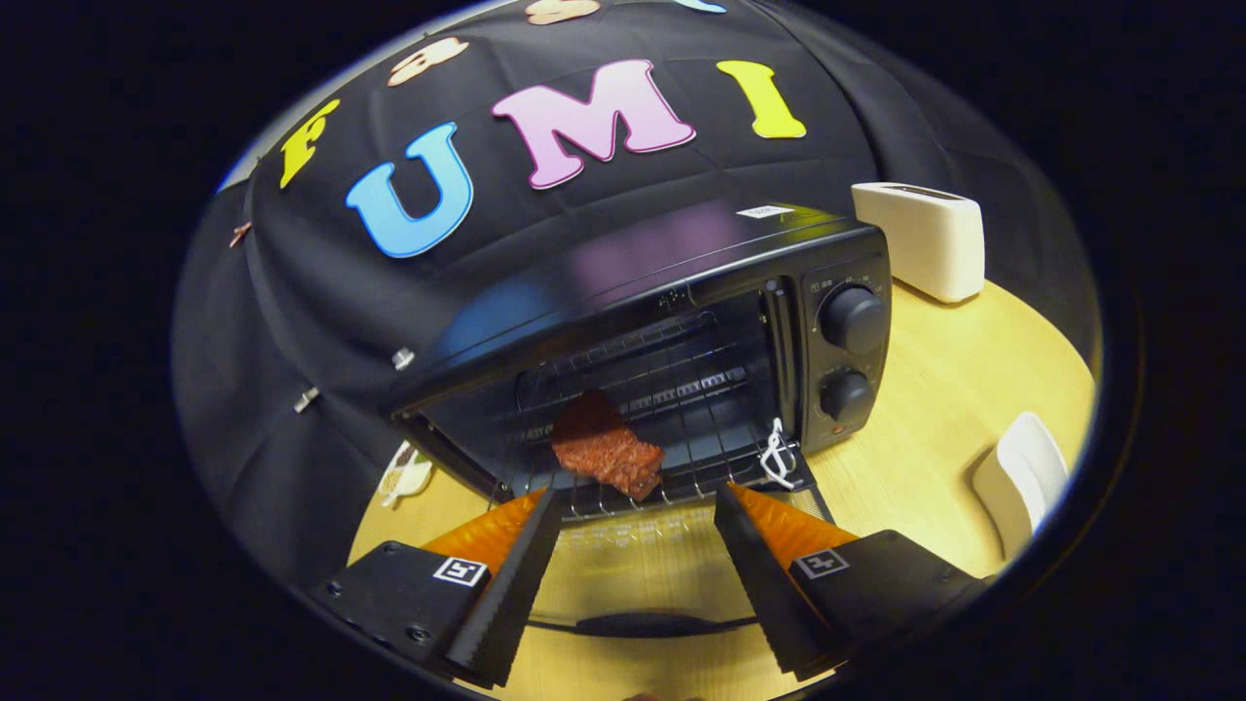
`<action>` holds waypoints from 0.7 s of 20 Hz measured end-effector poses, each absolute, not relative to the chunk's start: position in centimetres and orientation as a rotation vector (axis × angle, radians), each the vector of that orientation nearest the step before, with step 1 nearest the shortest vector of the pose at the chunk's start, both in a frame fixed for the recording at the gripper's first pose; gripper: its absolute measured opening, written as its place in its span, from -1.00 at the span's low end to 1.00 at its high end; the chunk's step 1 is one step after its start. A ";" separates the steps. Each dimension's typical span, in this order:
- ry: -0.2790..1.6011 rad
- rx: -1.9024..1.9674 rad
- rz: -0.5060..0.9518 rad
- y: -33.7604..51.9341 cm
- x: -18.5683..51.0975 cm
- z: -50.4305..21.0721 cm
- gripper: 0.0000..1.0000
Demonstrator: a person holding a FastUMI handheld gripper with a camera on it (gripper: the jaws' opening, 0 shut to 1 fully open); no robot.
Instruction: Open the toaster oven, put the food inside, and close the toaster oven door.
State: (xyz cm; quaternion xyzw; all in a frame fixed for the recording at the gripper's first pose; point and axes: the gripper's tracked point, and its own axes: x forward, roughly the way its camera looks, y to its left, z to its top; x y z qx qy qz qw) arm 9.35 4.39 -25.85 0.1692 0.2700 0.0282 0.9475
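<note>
- Steak (604,448), a reddish-brown slab, lies on the wire rack (681,428) inside the toaster oven (623,292), near the rack's front edge and tilted a little, one end farther back in the cavity.
- Gripper (638,506) has its fingers spread wide apart with nothing between them; the steak sits just ahead of the gap, apart from both fingertips.
- Toaster oven door (642,574) is swung fully down and lies flat beneath the fingers, its glass reflecting the wood below; the dark door handle (647,623) runs across between the finger bases, close to the camera.
- Two round knobs (852,319) are stacked one above the other on the oven's control panel, to the right of the cavity.
- White twisted cord or tie (776,453) hangs at the front right corner of the rack, just beyond the right fingertip.
- White slot toaster (920,239) stands on the wooden table (934,409) behind and to the right of the oven, well apart from the gripper.
- Another white object (1022,477) sits on the table to the right of the fingers; its kind cannot be told.
- Small pale item (404,475) lies on the table beside the oven's left front corner.
</note>
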 end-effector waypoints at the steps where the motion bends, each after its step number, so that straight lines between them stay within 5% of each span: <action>1: 0.570 0.310 0.065 4.3 8.5 -26.1 0.96; 14: 0.756 0.031 0.102 1.4 -1.1 -29.1 0.97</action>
